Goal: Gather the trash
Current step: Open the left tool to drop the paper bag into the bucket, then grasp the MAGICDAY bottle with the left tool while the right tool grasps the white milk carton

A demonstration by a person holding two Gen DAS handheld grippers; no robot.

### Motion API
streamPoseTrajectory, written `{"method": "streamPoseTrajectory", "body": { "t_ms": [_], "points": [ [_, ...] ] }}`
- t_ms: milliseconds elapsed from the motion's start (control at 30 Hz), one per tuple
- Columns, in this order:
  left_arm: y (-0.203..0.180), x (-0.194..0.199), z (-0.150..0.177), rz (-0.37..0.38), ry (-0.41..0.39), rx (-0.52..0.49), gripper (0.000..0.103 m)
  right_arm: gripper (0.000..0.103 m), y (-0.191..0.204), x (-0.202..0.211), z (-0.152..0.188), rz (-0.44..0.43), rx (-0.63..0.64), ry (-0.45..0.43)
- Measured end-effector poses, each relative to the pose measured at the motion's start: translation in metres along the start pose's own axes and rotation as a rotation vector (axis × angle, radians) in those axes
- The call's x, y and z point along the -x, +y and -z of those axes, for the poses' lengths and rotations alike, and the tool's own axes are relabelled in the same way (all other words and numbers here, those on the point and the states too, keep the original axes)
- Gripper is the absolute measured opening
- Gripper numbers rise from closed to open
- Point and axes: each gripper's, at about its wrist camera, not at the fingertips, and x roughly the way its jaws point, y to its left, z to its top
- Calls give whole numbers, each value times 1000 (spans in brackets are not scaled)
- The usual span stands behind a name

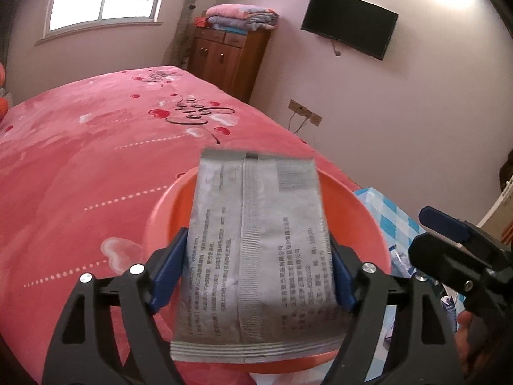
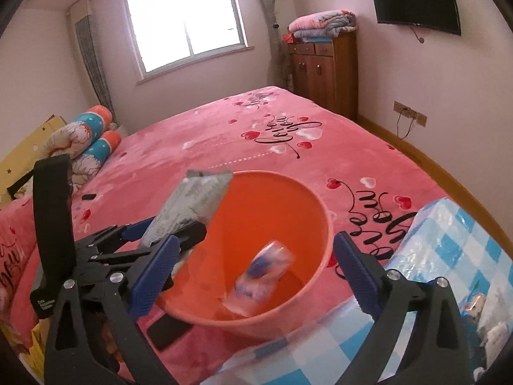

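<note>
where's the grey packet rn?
Grey packet sits between the left gripper fingers, over the near-left rim of the orange basin on the pink bed.

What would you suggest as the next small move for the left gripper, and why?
Probably open the left gripper wider and let go. The grey packet sits between its pads directly above the orange basin, where a clear wrapper already lies. The right gripper is open and empty, so nothing else seems pending.
</note>
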Motion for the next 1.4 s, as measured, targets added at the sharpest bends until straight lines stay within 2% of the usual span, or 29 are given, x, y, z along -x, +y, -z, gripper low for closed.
{"method": "streamPoseTrajectory", "body": {
  "t_ms": [133,267,667,1100,1400],
  "points": [
    [-4,3,2,-11,-28,-17,88,96,-7,9,5,12,-41,-27],
    [-14,7,2,-29,-70,-44,90,96,-20,22,13,73,-72,-59],
    [-44,19,10,111,-138,-116,97,96,-54,61,76,204,-219,-97],
    [-88,25,28,223,-115,-186,99,96,-68,93,105,264,-291,-153],
    [-129,20,44,265,-85,-257,99,96,-87,107,123,293,-326,-165]
  ]
}}
